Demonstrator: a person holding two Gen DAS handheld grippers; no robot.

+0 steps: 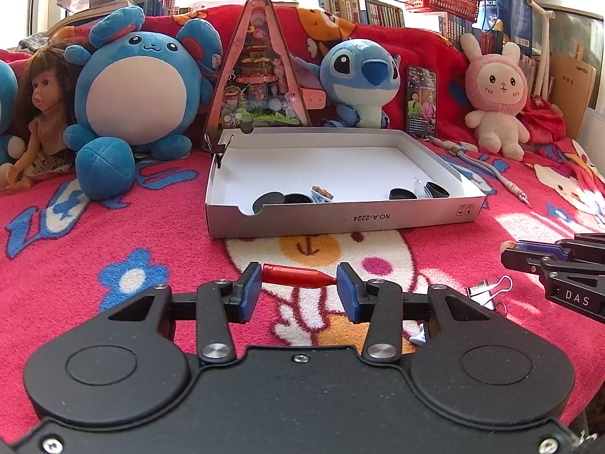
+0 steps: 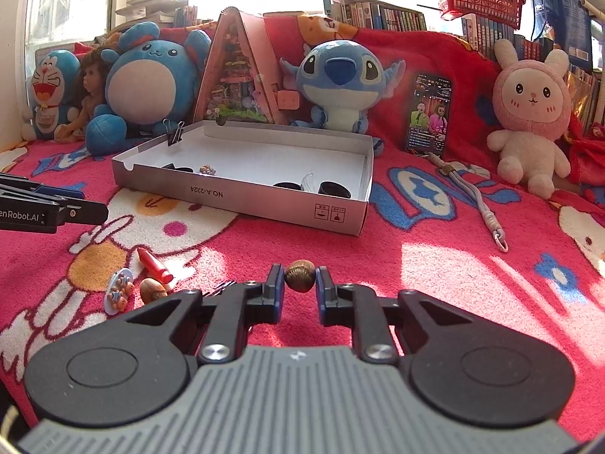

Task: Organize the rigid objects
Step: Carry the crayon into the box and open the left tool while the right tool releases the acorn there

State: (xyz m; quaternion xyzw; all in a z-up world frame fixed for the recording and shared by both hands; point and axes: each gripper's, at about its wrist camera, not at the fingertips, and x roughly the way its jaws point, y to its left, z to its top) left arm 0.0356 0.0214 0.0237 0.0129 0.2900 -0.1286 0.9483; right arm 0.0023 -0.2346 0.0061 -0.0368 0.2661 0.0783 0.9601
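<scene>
My left gripper [image 1: 298,279] is shut on a red bullet-shaped piece [image 1: 298,275], held lengthwise between the blue pads just above the blanket. My right gripper [image 2: 299,279] is shut on a brown ridged nut-like ball [image 2: 299,276]. The white cardboard box [image 1: 340,219] lies ahead, open, with several small black and patterned items inside. In the right wrist view a second red piece [image 2: 154,264], a brown acorn [image 2: 152,289] and a small round figurine disc [image 2: 119,289] lie on the blanket at the left. The left gripper shows there at the far left [image 2: 56,208].
A binder clip [image 1: 487,291] lies on the blanket right of my left gripper; another [image 2: 174,132] is clipped on the box's far corner. Plush toys, a doll, a triangular display case [image 1: 257,72] and a phone [image 1: 421,102] line the back. A lanyard [image 2: 476,196] lies right of the box.
</scene>
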